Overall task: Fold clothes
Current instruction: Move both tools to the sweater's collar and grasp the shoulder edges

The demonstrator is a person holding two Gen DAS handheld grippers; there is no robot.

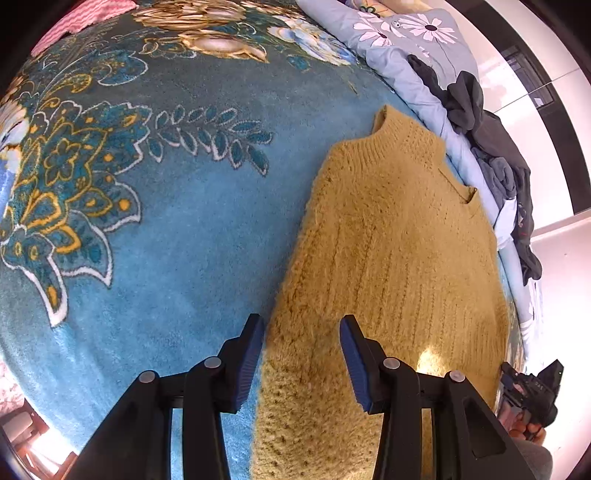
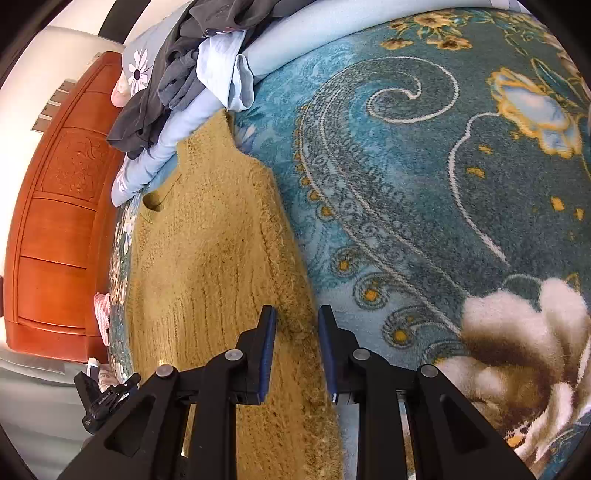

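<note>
The left hand-held gripper (image 1: 302, 360) stood partly open over the near left edge of the mustard knitted sweater (image 1: 388, 258); its blue pads (image 1: 251, 363) touched nothing, and knit and blanket showed in the gap. The right hand-held gripper (image 2: 297, 354) stood narrower, also holding nothing, its gap straddling the sweater's (image 2: 221, 277) near right edge. Each gripper's rear was cut off by the lower frame edge.

There was one sweater, folded into a long strip lying flat on the teal floral blanket (image 1: 166, 240) that covered the bed. Its long axis ran from 6 o'clock up towards 12 o'clock in both wrist views, the ribbed collar at the far end, about 1 o'clock in the left view and 11 o'clock in the right. Its near hem ran out of frame beneath the grippers. A small folded part with a dark opening showed on one edge; whether that was a cuff was hard to tell.

Beyond the collar lay a pale blue daisy-print quilt (image 1: 406, 44) with one heap of dark grey clothes (image 1: 491, 147) on it; how many garments it held could not be counted. At 11 o'clock in the left view a pink knit (image 1: 85, 18) was cut off. At 9 o'clock in the right view stood a carved wooden headboard (image 2: 62, 221).
</note>
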